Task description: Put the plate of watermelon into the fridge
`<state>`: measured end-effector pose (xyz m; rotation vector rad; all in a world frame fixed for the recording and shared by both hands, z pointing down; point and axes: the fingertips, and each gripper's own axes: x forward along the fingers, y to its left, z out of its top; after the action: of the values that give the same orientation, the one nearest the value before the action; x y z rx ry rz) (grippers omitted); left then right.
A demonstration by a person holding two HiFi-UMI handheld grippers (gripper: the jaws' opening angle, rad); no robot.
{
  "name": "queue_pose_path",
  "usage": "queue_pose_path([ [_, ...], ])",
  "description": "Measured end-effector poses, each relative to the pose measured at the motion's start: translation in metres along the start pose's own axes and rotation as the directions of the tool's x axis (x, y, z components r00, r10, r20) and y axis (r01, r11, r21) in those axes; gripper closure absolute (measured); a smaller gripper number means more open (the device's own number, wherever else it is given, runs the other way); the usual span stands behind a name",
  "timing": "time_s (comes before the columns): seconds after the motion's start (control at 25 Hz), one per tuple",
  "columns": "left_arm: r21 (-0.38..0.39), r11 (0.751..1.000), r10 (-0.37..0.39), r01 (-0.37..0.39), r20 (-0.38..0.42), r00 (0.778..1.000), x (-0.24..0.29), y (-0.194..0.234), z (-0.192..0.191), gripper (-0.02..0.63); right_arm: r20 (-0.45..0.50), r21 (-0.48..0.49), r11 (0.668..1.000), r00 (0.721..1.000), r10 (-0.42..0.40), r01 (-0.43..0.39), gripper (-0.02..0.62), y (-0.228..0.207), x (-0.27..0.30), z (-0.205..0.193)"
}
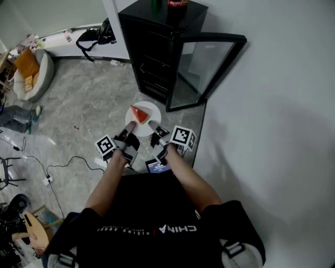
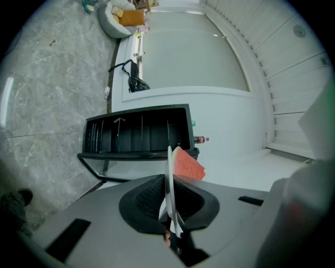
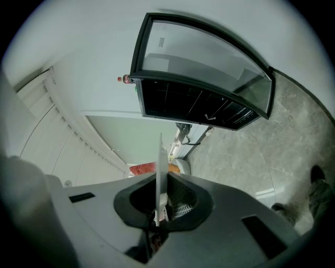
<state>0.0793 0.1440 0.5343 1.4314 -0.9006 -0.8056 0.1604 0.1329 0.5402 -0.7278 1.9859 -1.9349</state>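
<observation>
A white plate [image 1: 147,111] carrying a red watermelon slice [image 1: 138,113] hangs in front of the black fridge [image 1: 157,47], whose glass door [image 1: 207,65] stands open to the right. My left gripper [image 1: 129,127] is shut on the plate's near-left rim and my right gripper [image 1: 155,127] is shut on its near-right rim. In the left gripper view the plate [image 2: 169,178] shows edge-on between the pads of the left gripper [image 2: 168,204], with the watermelon slice [image 2: 187,164] beyond and the fridge shelves [image 2: 137,133] ahead. In the right gripper view the right gripper [image 3: 159,201] clamps the plate [image 3: 160,167], watermelon slice [image 3: 142,168] to the left.
A cola bottle [image 1: 178,3] and a green bottle [image 1: 156,5] stand on the fridge top. A white wall [image 1: 272,104] runs along the right. A round cushion bed [image 1: 34,73], a black bag [image 1: 97,36] and cables [image 1: 57,167] lie on the grey floor to the left.
</observation>
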Motion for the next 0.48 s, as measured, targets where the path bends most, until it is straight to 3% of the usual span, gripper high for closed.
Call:
queue_pose_path([
  [0.2,-0.016,1.0,0.021,-0.021,0.019,1.0,-0.006,0.015,0.003,0.574,-0.029,0.014,1.0,1.0,-0.003,0.004,0.565,-0.011,0.006,-0.007],
  [0.48,0.0,1.0,-0.006,0.006,-0.049,0.999,0.016,0.019,0.032,0.574,0.038,0.011,1.0,0.999,0.002,-0.002,0.565,-0.016,0.034,0.007],
])
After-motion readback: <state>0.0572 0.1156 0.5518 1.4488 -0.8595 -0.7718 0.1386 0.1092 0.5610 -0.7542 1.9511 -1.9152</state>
